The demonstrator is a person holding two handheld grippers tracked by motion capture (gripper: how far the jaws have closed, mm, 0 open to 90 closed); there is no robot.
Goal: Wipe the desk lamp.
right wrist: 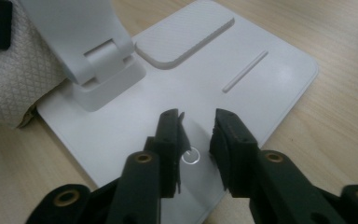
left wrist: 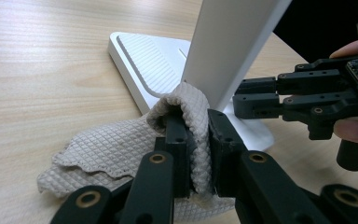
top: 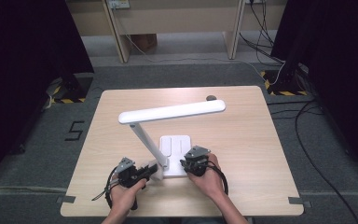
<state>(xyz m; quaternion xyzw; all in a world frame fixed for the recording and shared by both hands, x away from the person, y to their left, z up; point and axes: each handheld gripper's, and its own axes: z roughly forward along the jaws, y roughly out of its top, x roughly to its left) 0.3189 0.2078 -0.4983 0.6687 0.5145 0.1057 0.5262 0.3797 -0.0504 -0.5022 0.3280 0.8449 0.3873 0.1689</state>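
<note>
A white desk lamp stands on the wooden table, its long head (top: 172, 112) held over the middle and its flat base (top: 177, 144) near the front. My left gripper (left wrist: 196, 119) is shut on a beige waffle-textured cloth (left wrist: 116, 149), and the cloth's folded edge touches the foot of the lamp's arm (left wrist: 228, 46). My right gripper (right wrist: 198, 119) hovers low over the front corner of the base (right wrist: 261, 88). Its jaws are open with nothing between them, just above a small ring-shaped button (right wrist: 190, 156). In the high view the left gripper (top: 151, 171) and the right gripper (top: 189, 164) flank the arm's hinge.
A small dark object (top: 211, 98) lies at the table's far edge behind the lamp head. The table's front edge (top: 182, 212) runs close under both hands. Cables (top: 307, 140) trail over the grey floor on the right, and dark curtains stand on both sides.
</note>
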